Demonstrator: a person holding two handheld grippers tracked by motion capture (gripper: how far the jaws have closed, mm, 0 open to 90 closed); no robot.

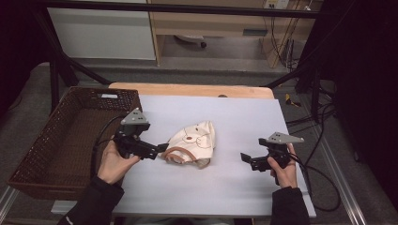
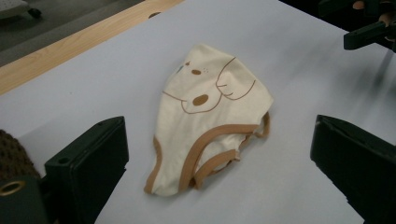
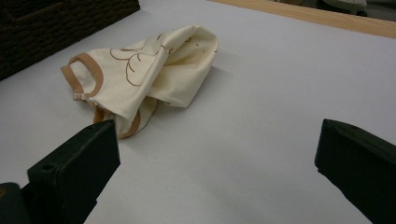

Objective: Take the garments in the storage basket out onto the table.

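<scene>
Baby garment [image 1: 192, 143], cream with tan trim and a drawn animal face, lies crumpled near the middle of the white-covered surface [image 1: 234, 187], a little toward its left edge, where a dark wicker basket [image 1: 42, 159] stands.

The left claw [image 1: 163, 148] is released, its jaws spread wide, with the tips just beside the garment's left side; whether they touch the cloth I cannot tell. The right claw [image 1: 246, 158] is also released and holds nothing, sitting well apart from the garment toward the right edge of the surface.

The step in hand looks like taking hold of the cloth. To do it well, the left claw should come low over the tan-trimmed edge [image 2: 205, 140], so one jaw slides beneath the fold and the other over it, and close on a single firm bunch rather than a loose layer.

Both forearms come in from the near edge. The left hand [image 1: 112, 164] tilts its claw inward and down toward the garment; the right hand [image 1: 281, 171] keeps its claw nearly level, pointing left.
</scene>
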